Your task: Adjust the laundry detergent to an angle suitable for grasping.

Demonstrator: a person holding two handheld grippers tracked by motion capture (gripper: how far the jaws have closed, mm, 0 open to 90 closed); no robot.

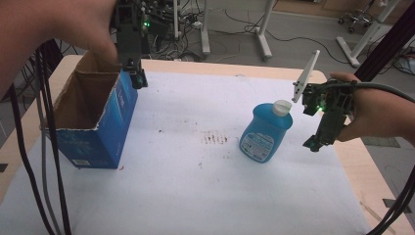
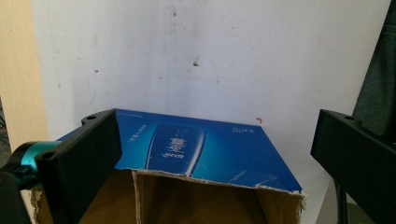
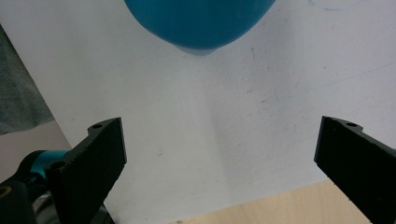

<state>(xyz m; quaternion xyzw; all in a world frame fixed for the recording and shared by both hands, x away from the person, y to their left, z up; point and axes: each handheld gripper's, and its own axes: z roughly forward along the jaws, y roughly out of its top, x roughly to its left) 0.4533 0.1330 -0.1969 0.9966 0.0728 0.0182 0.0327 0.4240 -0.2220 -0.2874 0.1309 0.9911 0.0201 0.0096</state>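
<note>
Blue cardboard forms the open-topped box (image 1: 93, 117), which stands on the white sheet (image 1: 195, 196) that covers the wooden table (image 1: 359, 166), and it serves as the landmark for everything else. Black cables (image 1: 46, 161) hang down just to the left of the box. Above the box's far right corner hangs the left gripper (image 1: 137, 76), pointing down, held in a hand (image 1: 73, 24) that comes in from over the box. In the left gripper view its two black jaws stand wide apart with nothing between them; the box's torn brown rim (image 2: 210, 179) and printed blue side lie below them. To the right of the box, well apart from it, a reddish smear (image 1: 215, 138) marks the sheet. Farther right lies the blue bottle (image 1: 265, 133) with a white cap (image 1: 281, 106), resting on the sheet, cap pointing away from the person. Farthest right from the box, just beside the bottle, the right gripper (image 1: 315, 143) hangs tilted in the person's right hand (image 1: 377, 115). Its jaws are also spread wide and empty, with the bottle's rounded blue end (image 3: 201, 23) beyond them.
</note>
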